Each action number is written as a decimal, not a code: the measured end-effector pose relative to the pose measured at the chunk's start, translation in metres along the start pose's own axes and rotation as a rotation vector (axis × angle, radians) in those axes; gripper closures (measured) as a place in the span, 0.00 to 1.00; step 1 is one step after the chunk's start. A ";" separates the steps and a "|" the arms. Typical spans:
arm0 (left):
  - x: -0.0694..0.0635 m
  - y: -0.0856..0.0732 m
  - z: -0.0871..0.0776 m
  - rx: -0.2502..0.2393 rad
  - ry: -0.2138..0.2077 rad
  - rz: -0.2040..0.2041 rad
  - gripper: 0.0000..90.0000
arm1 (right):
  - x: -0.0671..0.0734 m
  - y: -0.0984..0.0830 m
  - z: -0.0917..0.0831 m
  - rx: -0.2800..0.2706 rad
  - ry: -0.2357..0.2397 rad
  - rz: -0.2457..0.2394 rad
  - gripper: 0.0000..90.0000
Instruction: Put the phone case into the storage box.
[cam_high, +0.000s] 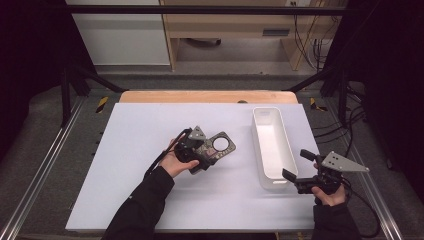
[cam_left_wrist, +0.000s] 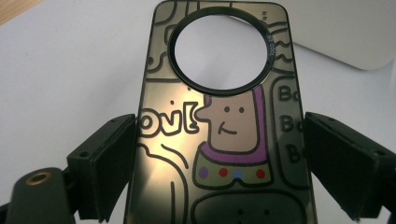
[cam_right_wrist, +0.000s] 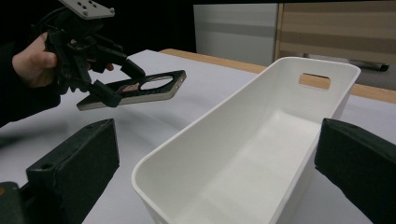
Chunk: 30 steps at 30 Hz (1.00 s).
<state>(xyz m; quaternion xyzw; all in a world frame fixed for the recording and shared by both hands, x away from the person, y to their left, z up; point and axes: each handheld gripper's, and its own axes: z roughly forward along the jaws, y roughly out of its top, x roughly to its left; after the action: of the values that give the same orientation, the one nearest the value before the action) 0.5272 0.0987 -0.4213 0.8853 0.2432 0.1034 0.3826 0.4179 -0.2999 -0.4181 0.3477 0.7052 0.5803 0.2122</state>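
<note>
Phone case held off the table in the left gripper (cam_high: 196, 150)

The phone case (cam_left_wrist: 219, 140), dark with cartoon drawings and a round camera hole, sits lengthwise between the left jaws, which clamp its two long edges; it hangs clear above the white table (cam_high: 140, 195), left of the empty white bin (cam_high: 272, 145). The right gripper (cam_high: 300, 170) rests at the bin's near end, jaws wide apart and holding nothing.

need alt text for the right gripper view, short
A long, empty white bin sits on the white table between the right gripper's two open black jaws. Farther off at the upper left, the left gripper holds a dark phone case with a round cutout, lifted clear of the table.
</note>
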 end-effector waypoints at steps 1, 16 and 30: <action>0.000 -0.002 -0.003 -0.004 -0.001 -0.001 0.13 | 0.000 0.000 0.000 0.000 0.001 -0.001 0.00; -0.008 -0.029 -0.035 -0.033 -0.009 -0.002 0.13 | 0.002 0.001 0.001 0.005 0.013 -0.007 0.00; -0.008 -0.048 -0.058 -0.068 -0.035 -0.025 0.13 | 0.010 0.005 0.007 0.027 0.054 -0.034 0.00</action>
<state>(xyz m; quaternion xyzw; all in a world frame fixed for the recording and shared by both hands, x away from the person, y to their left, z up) 0.4822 0.1596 -0.4168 0.8703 0.2438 0.0912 0.4182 0.4174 -0.2869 -0.4140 0.3225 0.7242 0.5764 0.1983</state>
